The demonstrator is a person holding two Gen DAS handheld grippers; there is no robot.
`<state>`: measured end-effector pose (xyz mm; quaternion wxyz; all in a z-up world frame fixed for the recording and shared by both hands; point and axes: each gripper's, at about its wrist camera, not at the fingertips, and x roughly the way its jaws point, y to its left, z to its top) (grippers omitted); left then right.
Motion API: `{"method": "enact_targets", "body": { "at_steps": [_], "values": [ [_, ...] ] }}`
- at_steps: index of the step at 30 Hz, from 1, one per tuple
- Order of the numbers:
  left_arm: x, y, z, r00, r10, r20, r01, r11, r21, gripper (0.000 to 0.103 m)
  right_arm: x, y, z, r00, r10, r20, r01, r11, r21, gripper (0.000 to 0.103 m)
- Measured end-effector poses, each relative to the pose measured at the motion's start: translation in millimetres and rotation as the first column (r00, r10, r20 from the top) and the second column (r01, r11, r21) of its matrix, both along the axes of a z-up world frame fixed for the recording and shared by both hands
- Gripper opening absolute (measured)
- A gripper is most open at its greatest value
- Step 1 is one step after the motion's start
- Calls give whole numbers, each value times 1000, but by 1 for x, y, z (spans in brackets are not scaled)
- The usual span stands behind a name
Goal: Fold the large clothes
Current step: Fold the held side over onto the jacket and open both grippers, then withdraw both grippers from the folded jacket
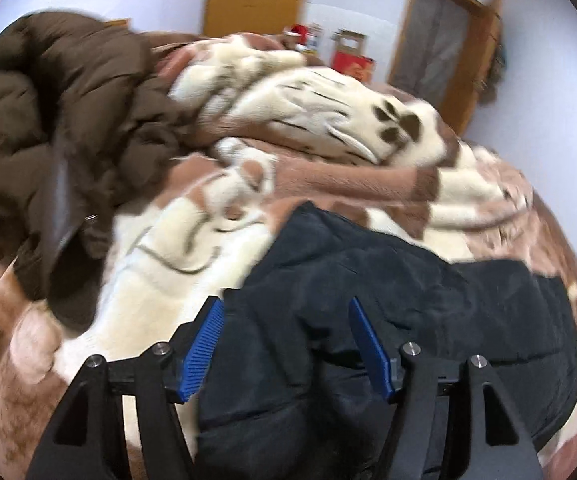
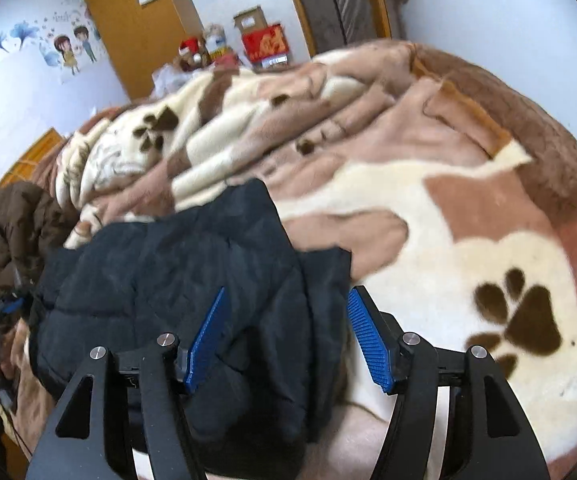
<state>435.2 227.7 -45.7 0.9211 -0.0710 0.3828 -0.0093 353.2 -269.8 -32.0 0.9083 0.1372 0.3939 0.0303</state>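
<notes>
A black padded jacket (image 1: 388, 300) lies folded in a heap on the bed's paw-print blanket (image 1: 160, 248). My left gripper (image 1: 286, 308) is open, its blue pads spread over the jacket's left part, with cloth between them. In the right wrist view the same jacket (image 2: 192, 264) lies at lower left. My right gripper (image 2: 286, 300) is open over the jacket's right edge, with cloth between the pads. The left gripper (image 2: 6, 308) shows at the far left edge there, its state unclear.
A brown puffer jacket (image 1: 48, 120) is heaped at the left on the bed; it also shows in the right wrist view (image 2: 12, 228). The rumpled blanket (image 2: 428, 208) covers the bed. Boxes (image 2: 264, 40), wooden doors (image 2: 136, 28) and white walls stand behind.
</notes>
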Motion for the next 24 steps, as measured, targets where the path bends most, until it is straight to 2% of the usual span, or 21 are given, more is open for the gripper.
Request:
{"method": "enact_targets", "body": {
  "at_steps": [2, 4, 6, 8, 11, 17, 24],
  "values": [
    [9, -16, -16, 999, -35, -33, 36, 999, 16, 67, 10, 17, -7, 999, 33, -22, -34, 997, -62, 63],
    [20, -26, -38, 997, -21, -79, 27, 997, 76, 69, 28, 28, -29, 994, 58, -90, -66, 994, -87, 63],
    [22, -26, -48, 997, -10, -80, 16, 997, 81, 73, 38, 30, -45, 989, 58, -135, -73, 991, -112, 63],
    [20, -26, -44, 997, -3, -78, 9, 996, 85, 73, 39, 31, -45, 989, 57, -136, -75, 989, -131, 63],
    [8, -29, -30, 998, -6, -68, 14, 994, 109, 73, 24, 31, -30, 992, 55, -110, -73, 984, -163, 63],
    [-67, -52, 12, 1000, -21, 11, 21, 997, 69, 73, -40, 45, 9, 997, 62, -45, -70, 976, -208, 63],
    [-166, -100, 43, 997, -75, 21, 74, 996, 53, 74, -126, 77, 44, 993, 113, 16, -107, 968, -228, 63]
  ]
}}
